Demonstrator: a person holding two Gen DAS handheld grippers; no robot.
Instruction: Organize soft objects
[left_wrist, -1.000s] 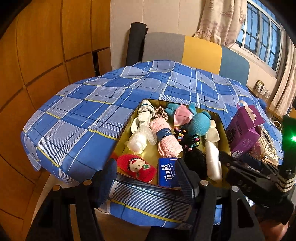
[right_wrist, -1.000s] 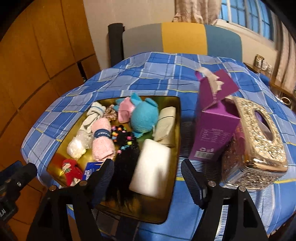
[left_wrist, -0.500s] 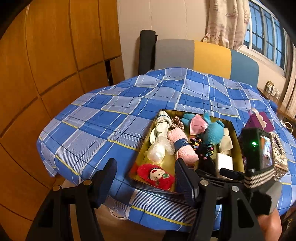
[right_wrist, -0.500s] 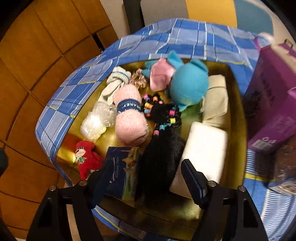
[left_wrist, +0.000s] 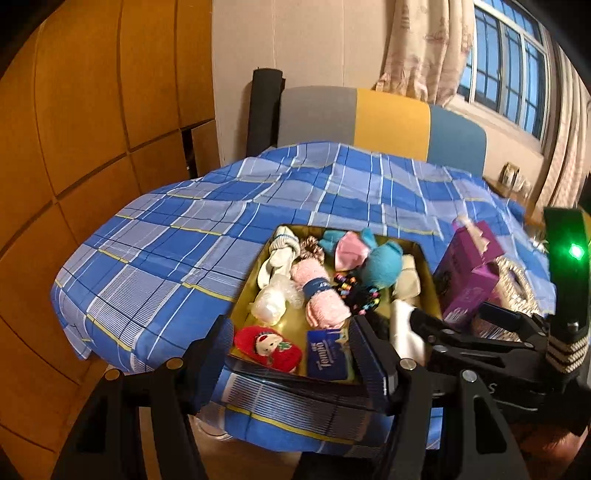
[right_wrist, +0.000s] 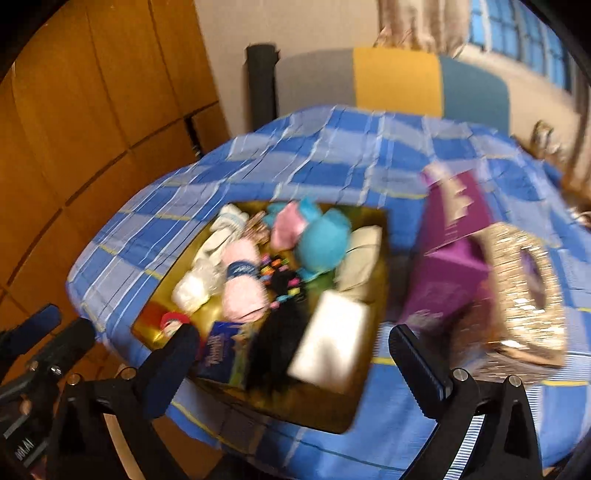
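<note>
A gold tray (left_wrist: 246, 291) (right_wrist: 376, 295) sits on the blue checked tablecloth (left_wrist: 166, 251) and holds several soft things: a red plush (left_wrist: 267, 347), a blue tissue pack (left_wrist: 327, 356) (right_wrist: 221, 354), a pink rolled sock (left_wrist: 321, 295) (right_wrist: 243, 288), a teal plush (left_wrist: 380, 260) (right_wrist: 321, 240), a white pad (right_wrist: 328, 343) and a black hairpiece (right_wrist: 277, 343). My left gripper (left_wrist: 291, 365) is open and empty at the tray's near edge. My right gripper (right_wrist: 295, 365) is open and empty above the near edge; its view is blurred.
A purple tissue box (left_wrist: 469, 273) (right_wrist: 447, 251) and a gold ornate tissue holder (right_wrist: 524, 291) stand right of the tray. A wooden panelled wall (left_wrist: 92, 129) is on the left. A grey, yellow and blue chair back (left_wrist: 380, 122) is behind the table.
The right gripper has pulled back and up from close over the tray, so the whole table shows again. The left view has shifted slightly nearer the tray. Both stay open.
</note>
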